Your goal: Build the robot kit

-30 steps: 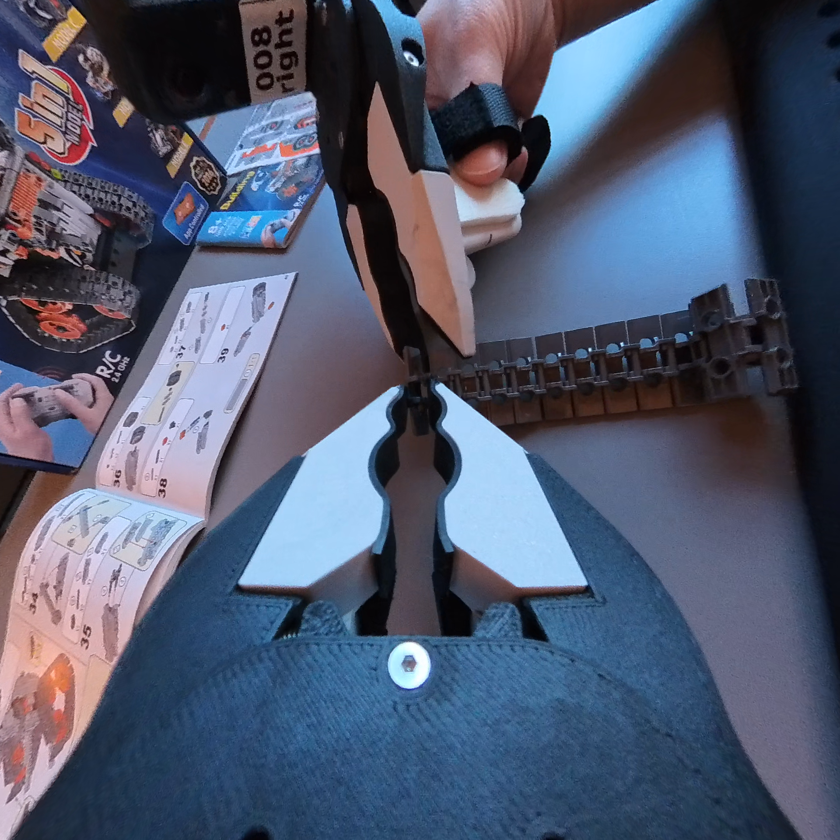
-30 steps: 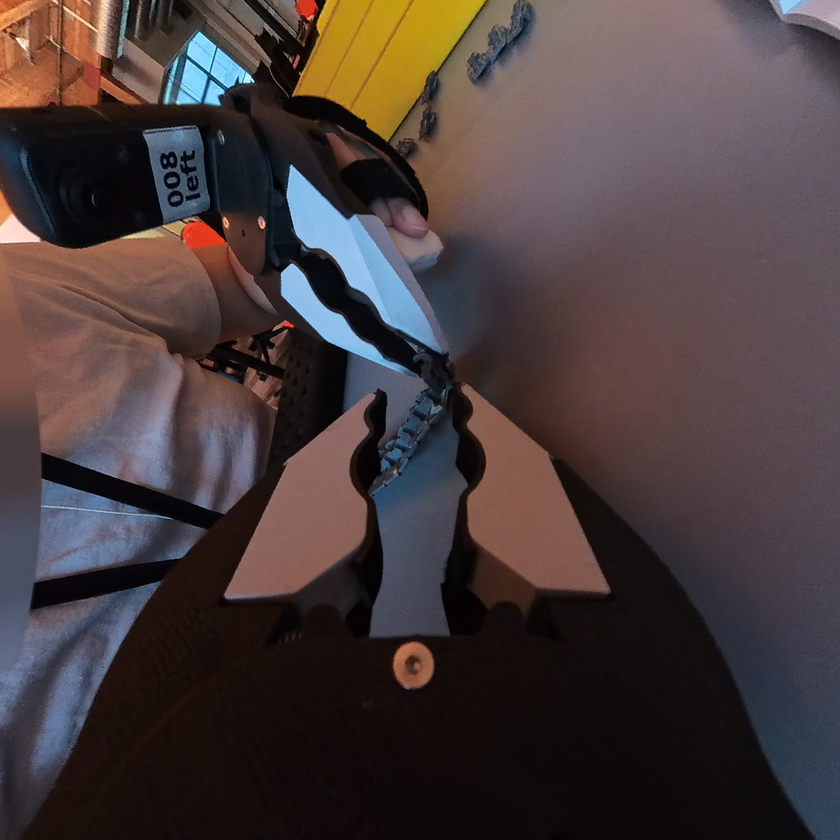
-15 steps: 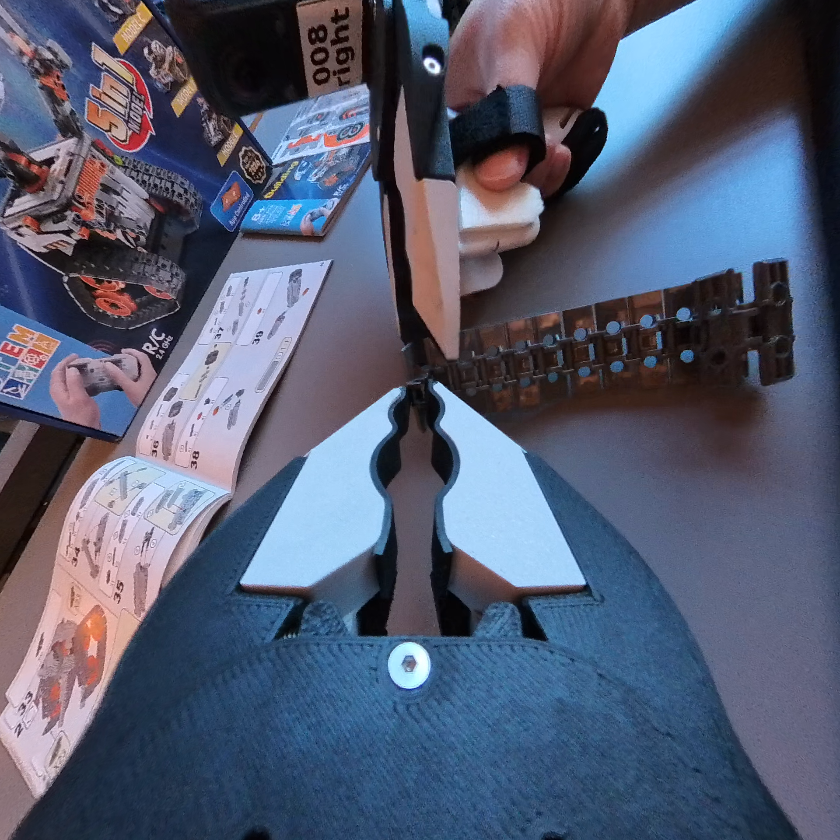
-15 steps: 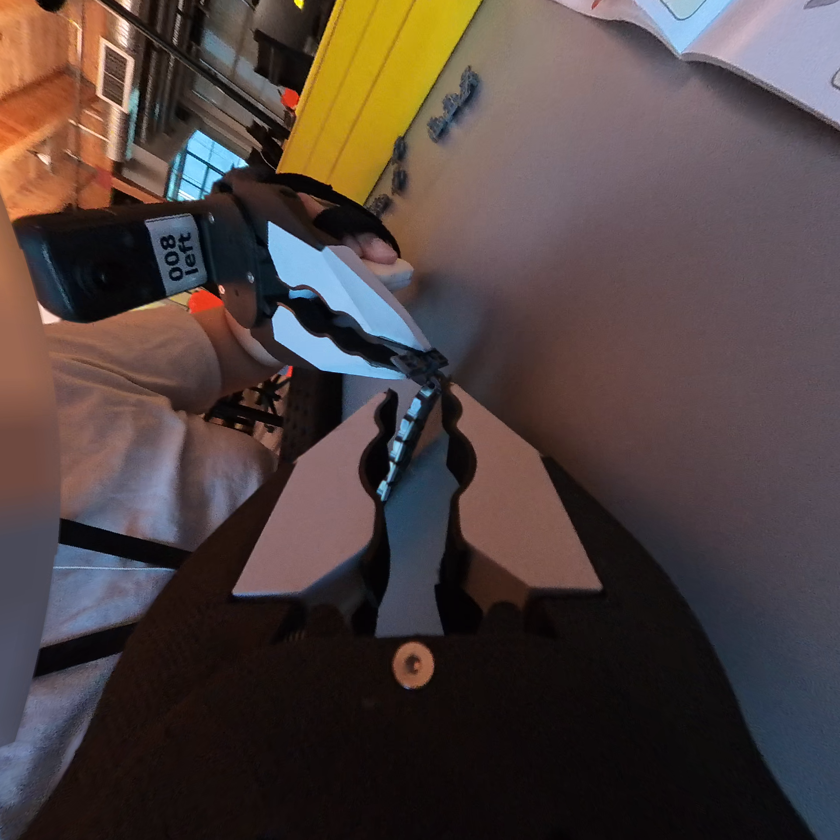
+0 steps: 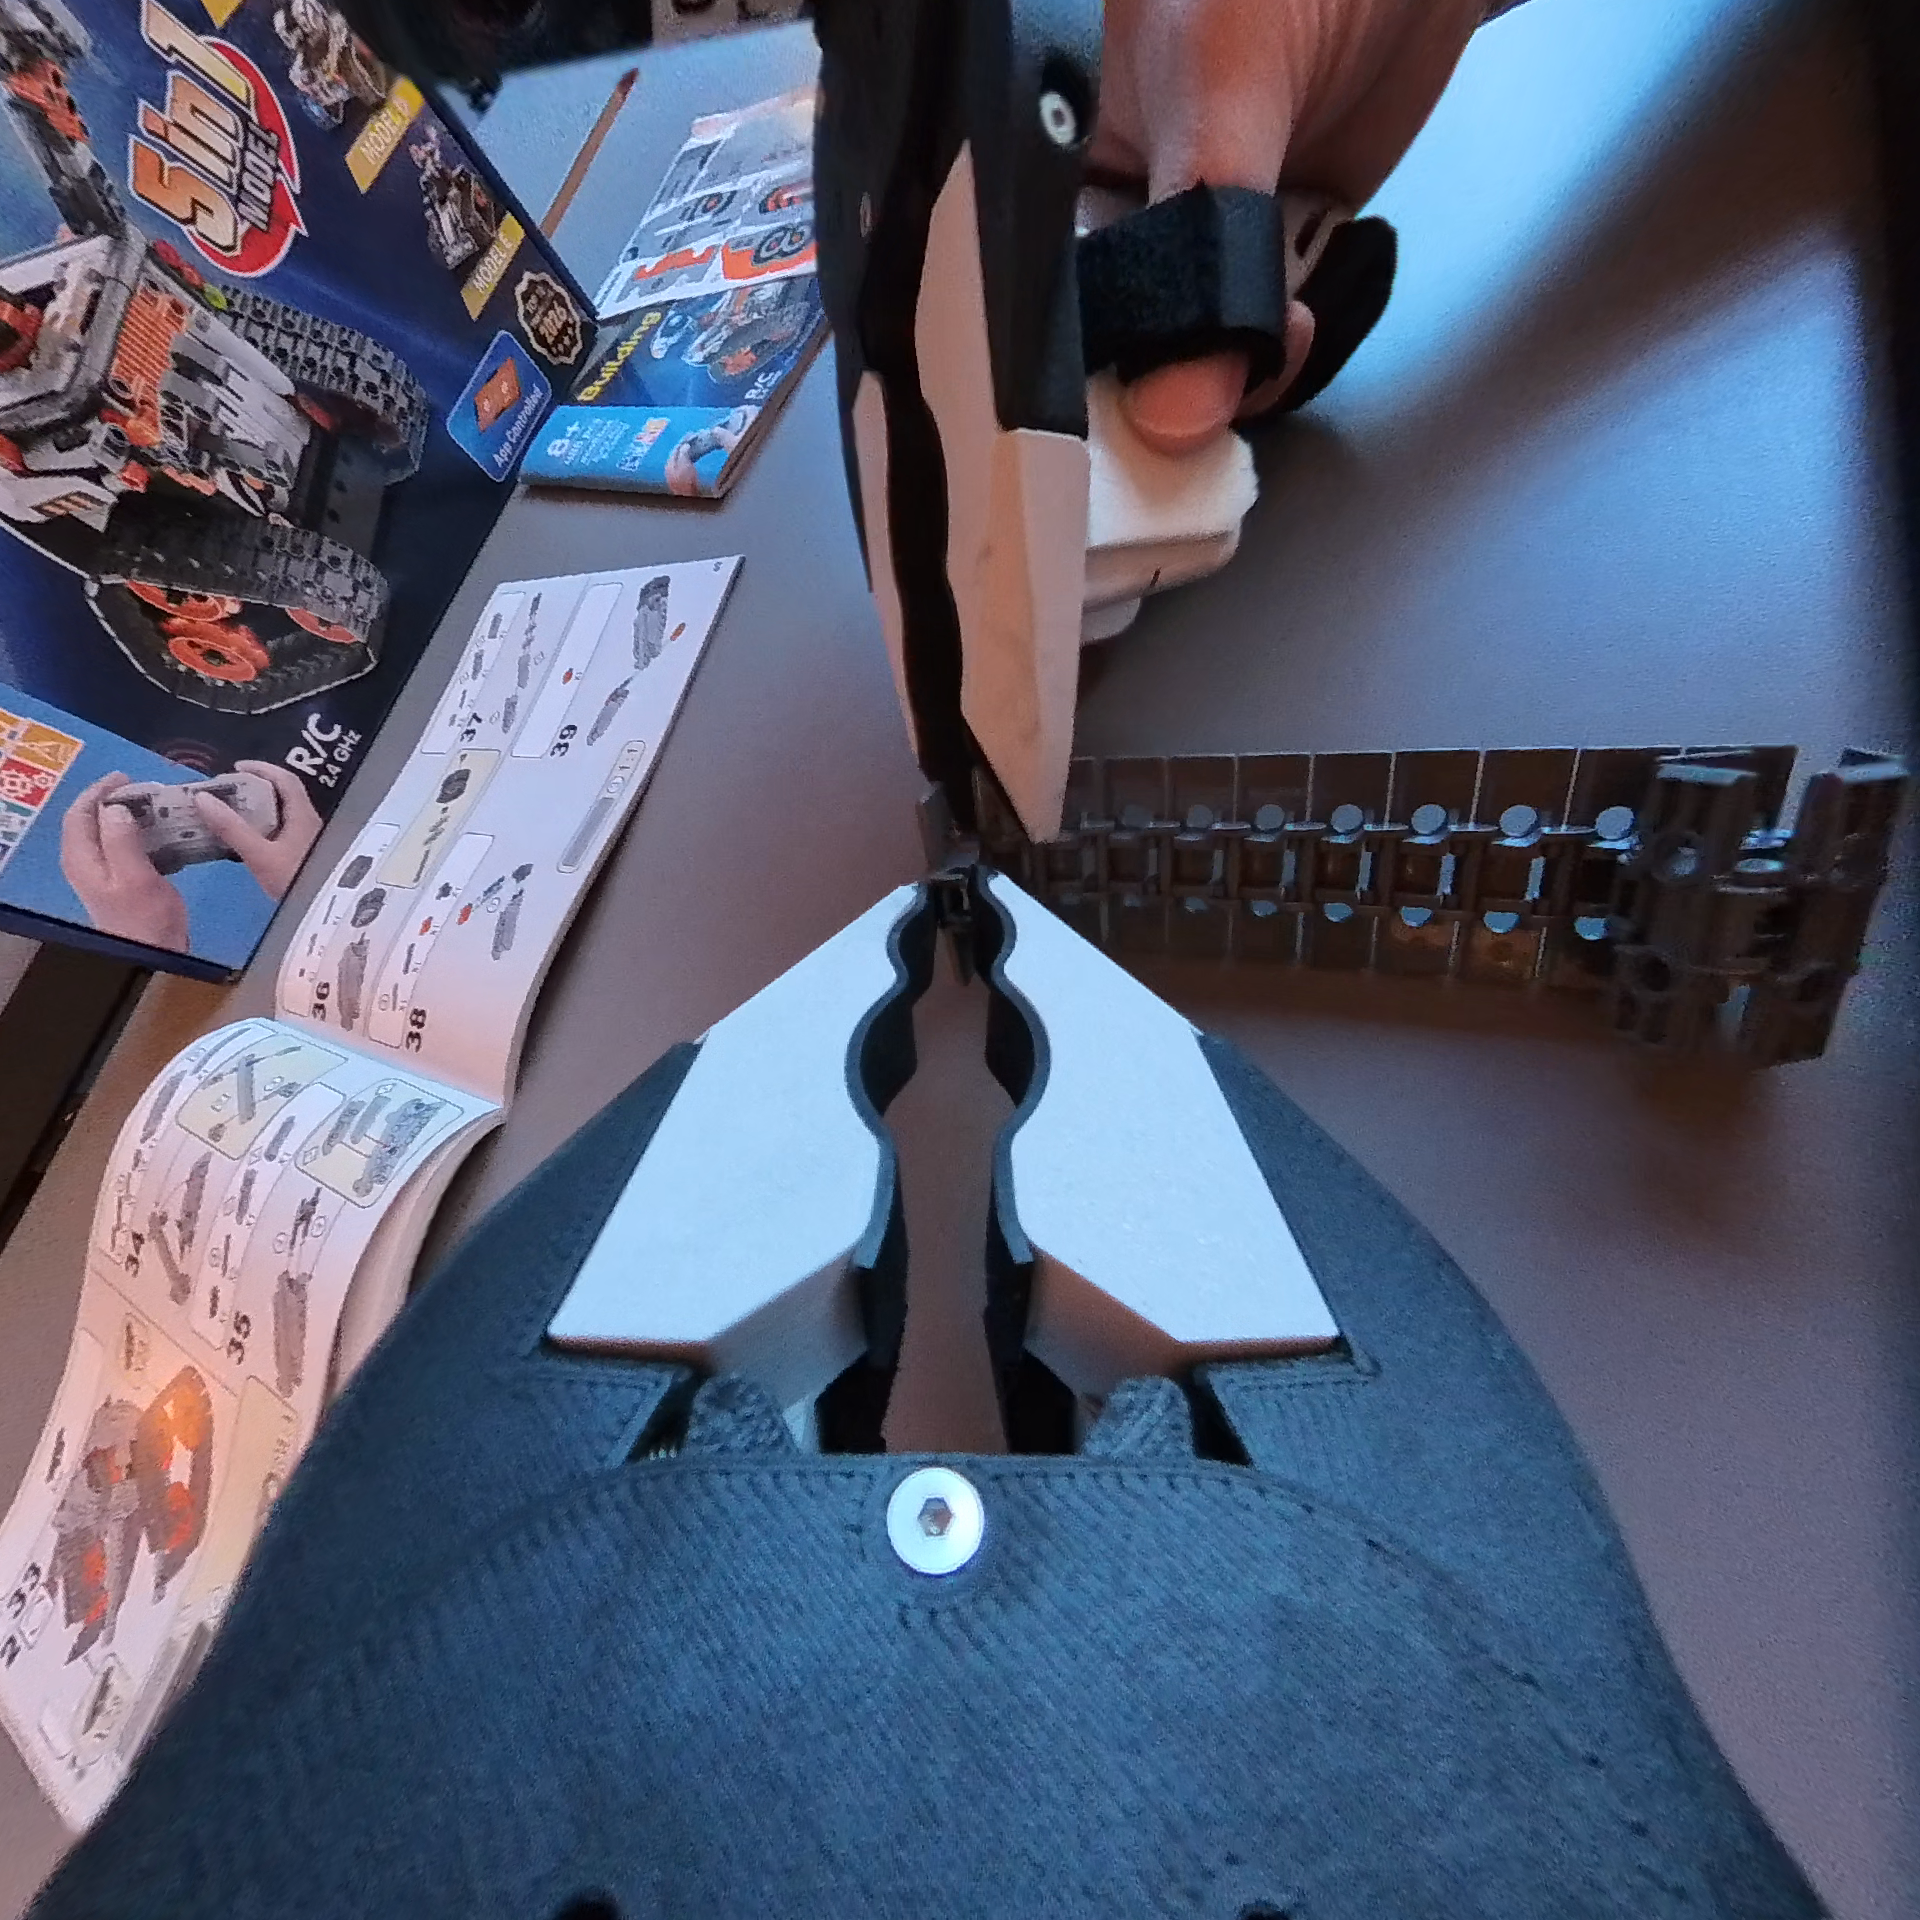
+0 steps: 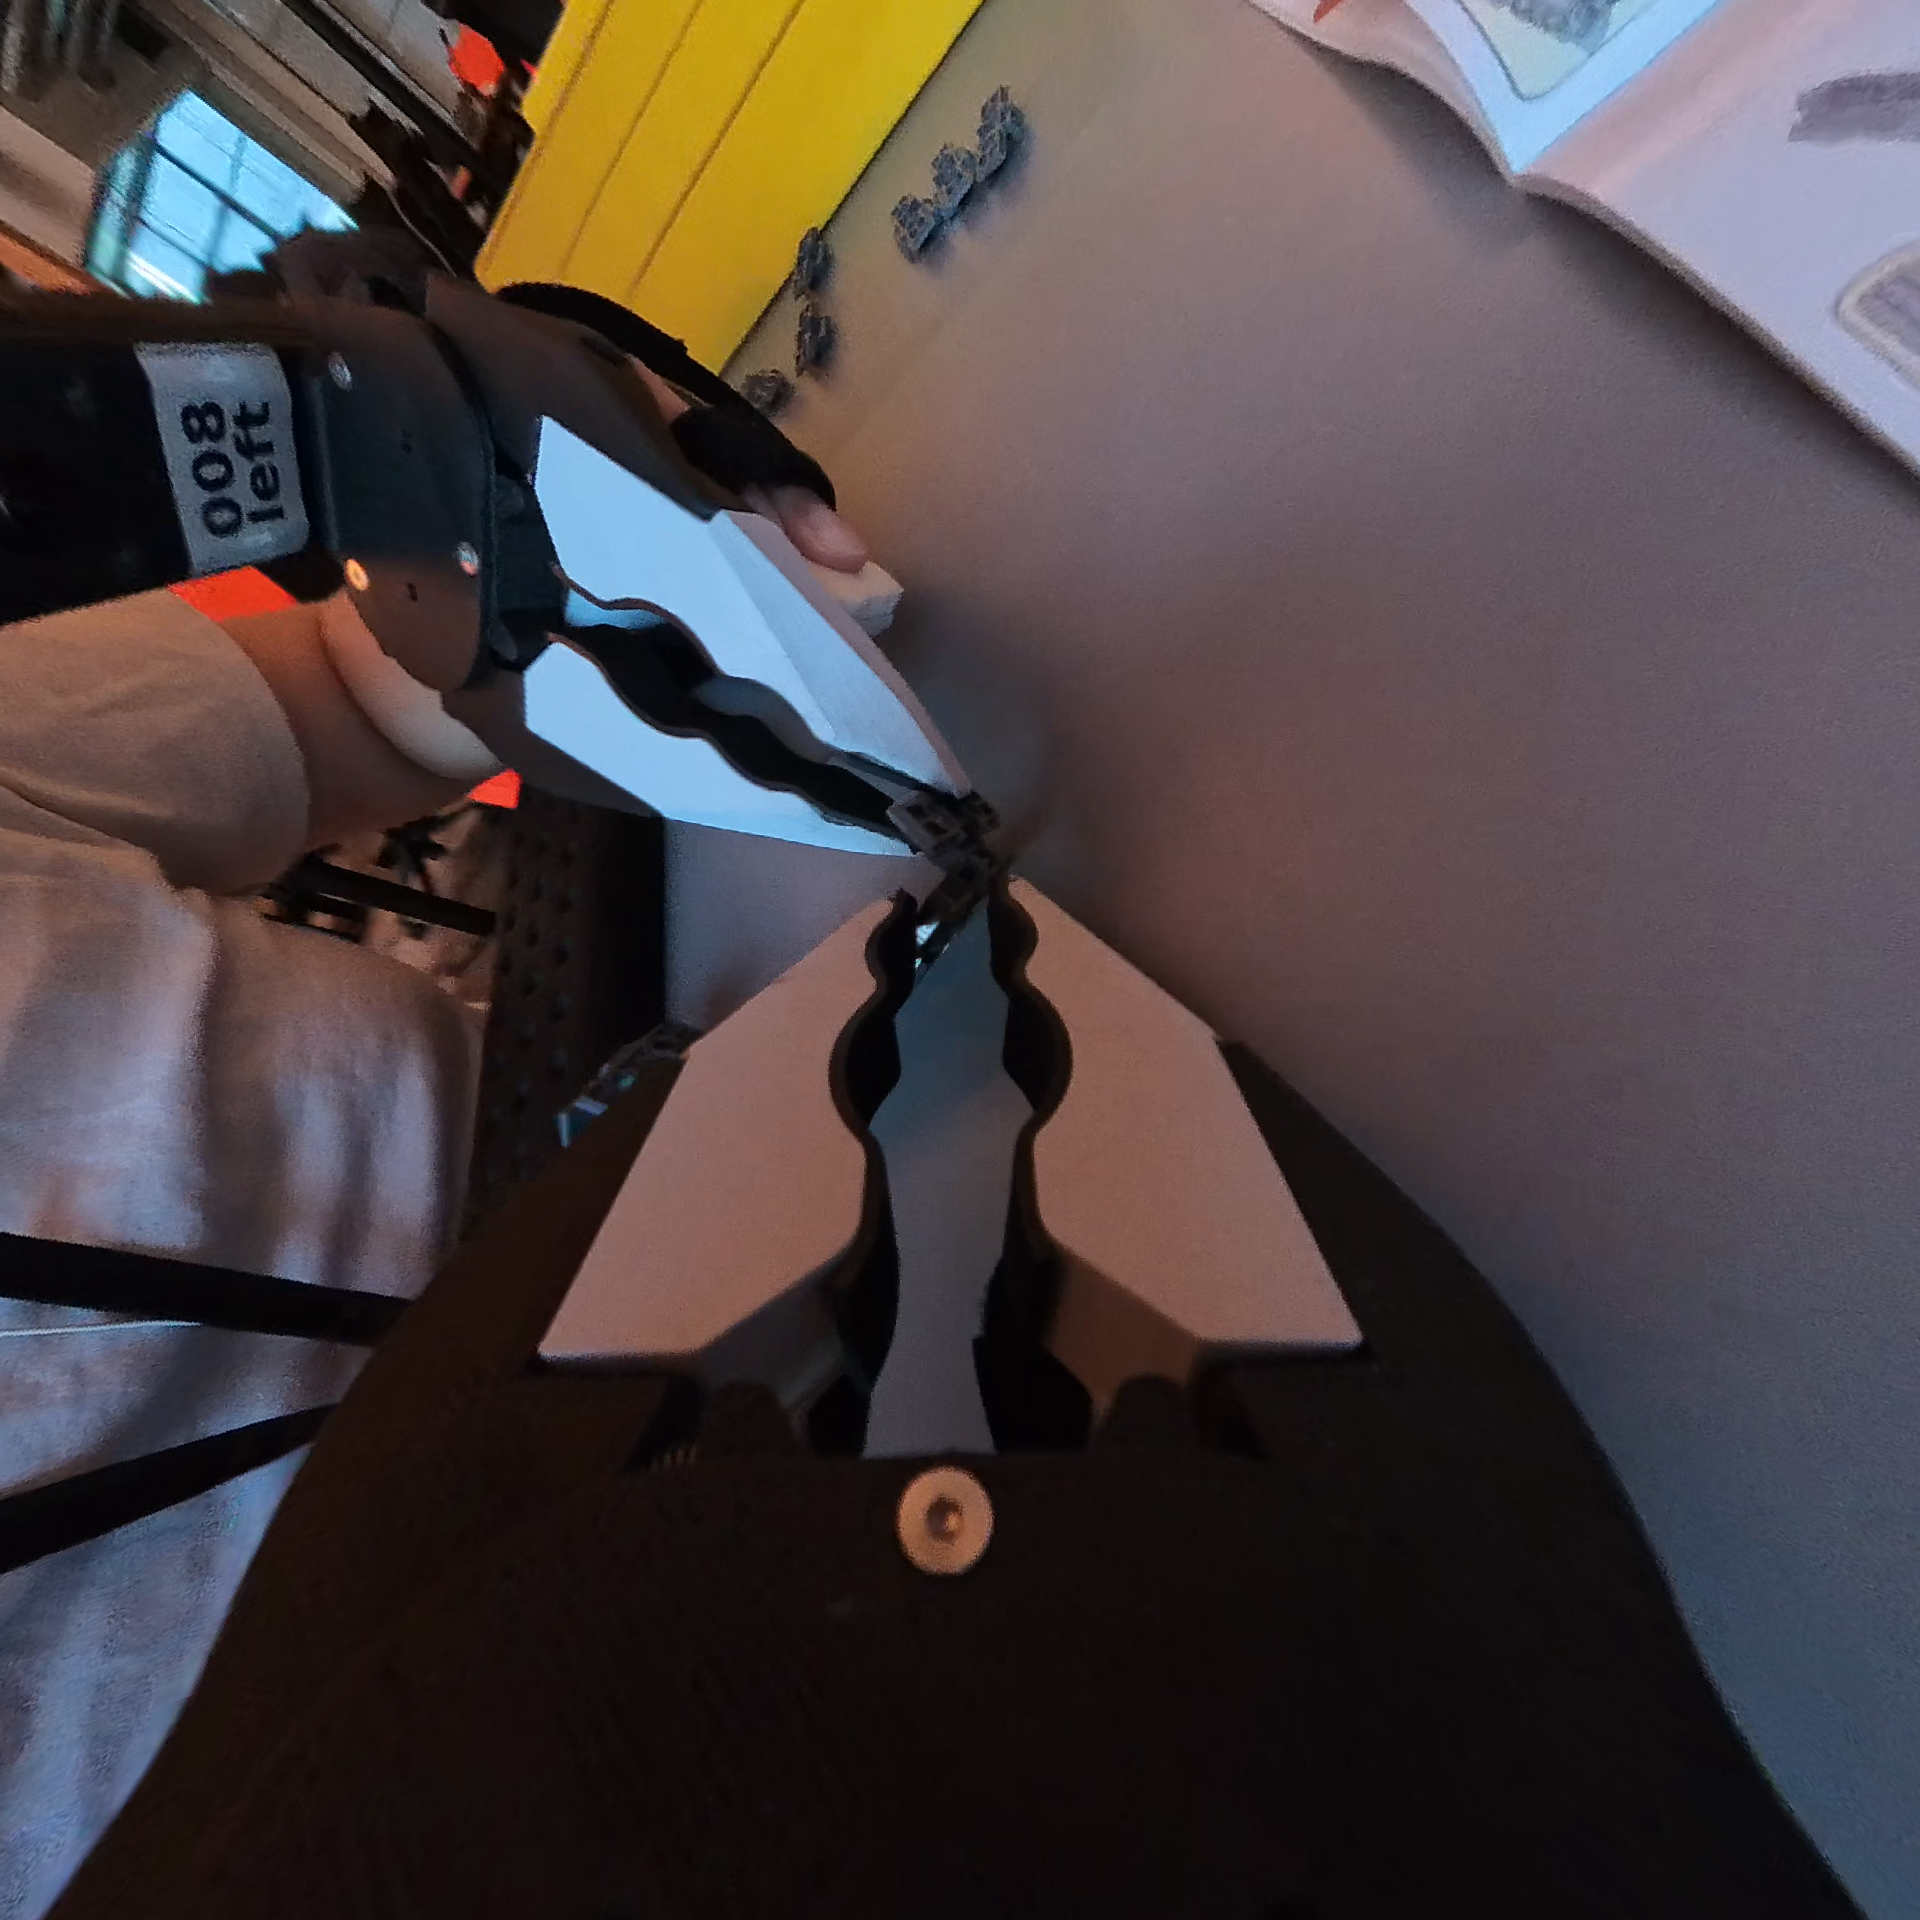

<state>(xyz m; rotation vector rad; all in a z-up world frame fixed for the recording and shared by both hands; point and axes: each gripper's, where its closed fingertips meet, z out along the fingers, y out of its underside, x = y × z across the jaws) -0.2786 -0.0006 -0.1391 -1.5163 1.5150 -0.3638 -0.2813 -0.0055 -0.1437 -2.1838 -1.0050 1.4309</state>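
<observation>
A dark grey toy track chain [image 5: 1403,883] hangs level above the brown table [image 5: 1558,1299], stretching to the right. My right gripper [image 5: 987,816] comes down from above and is shut on the chain's left end. My left gripper [image 5: 951,883] is shut on a small dark track link [image 5: 951,904], held tip to tip against that end. In the right wrist view my right gripper [image 6: 961,896] pinches the chain [image 6: 940,920] edge-on. There the left gripper [image 6: 951,826] meets it from the left with the link [image 6: 935,821].
A blue toy box [image 5: 208,416] and a closed booklet [image 5: 707,364] lie at the far left. An open instruction booklet [image 5: 416,935] lies beside my left gripper. Several loose track pieces [image 6: 961,177] sit near a yellow panel [image 6: 727,135]. A person's pale sleeve [image 6: 156,1039] is at the left. Only a small space, under 4 cm, lies between the two pairs of fingers.
The two grippers have stayed tip to tip on link and chain end. The right gripper has swung more upright over the joint, and the chain has rolled a little about its length.
</observation>
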